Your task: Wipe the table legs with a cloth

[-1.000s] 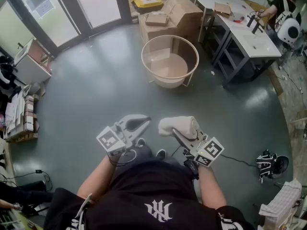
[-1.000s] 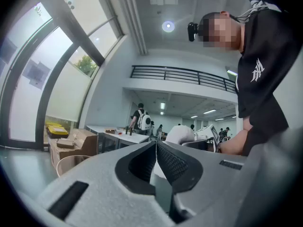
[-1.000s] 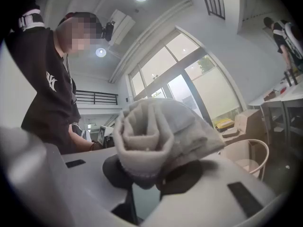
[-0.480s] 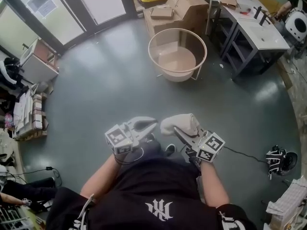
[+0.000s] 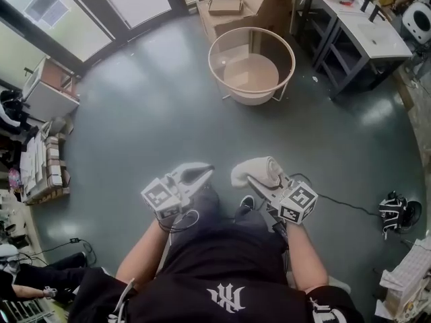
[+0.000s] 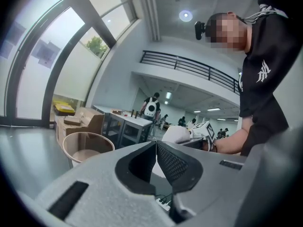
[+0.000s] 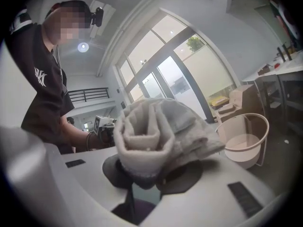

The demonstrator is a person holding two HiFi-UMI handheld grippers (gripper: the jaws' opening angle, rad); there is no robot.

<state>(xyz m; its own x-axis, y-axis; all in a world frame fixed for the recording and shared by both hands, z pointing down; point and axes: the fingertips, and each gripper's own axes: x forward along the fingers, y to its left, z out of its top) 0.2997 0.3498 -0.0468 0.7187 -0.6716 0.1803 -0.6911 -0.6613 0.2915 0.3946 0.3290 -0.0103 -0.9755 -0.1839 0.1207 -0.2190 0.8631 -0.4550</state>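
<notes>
The right gripper [image 5: 254, 179] is clamped on a rolled pale cloth [image 5: 256, 169]. The roll sits across the jaw tips, and its open end faces the right gripper view. The left gripper [image 5: 203, 173] is just beside it at about the same height. Its 2 jaws are pressed together with nothing between them. Both grippers are held close in front of the person's waist and point forward over the bare grey-green floor [image 5: 141, 126].

Nothing to be wiped is within reach. The nearest table is a round beige one with a high rim [image 5: 209, 60], standing well apart from both grippers. It lies ahead and slightly toward the person's right, so it is more in line with the cloth-bearing gripper than with the empty one. Thin legs [image 5: 277, 97] show below its near edge, running down to the floor. Their long axis looks upright, but from this steep view little of their length shows.

Farther off and further right are 2 white tables [image 5: 385, 38] on dark frames, with cardboard boxes [image 5: 246, 2] behind the round one. I cannot tell which table is meant. For either, the right gripper is the better placed. My guess is that the cloth must travel forward and then down low to meet a leg side-on.
</notes>
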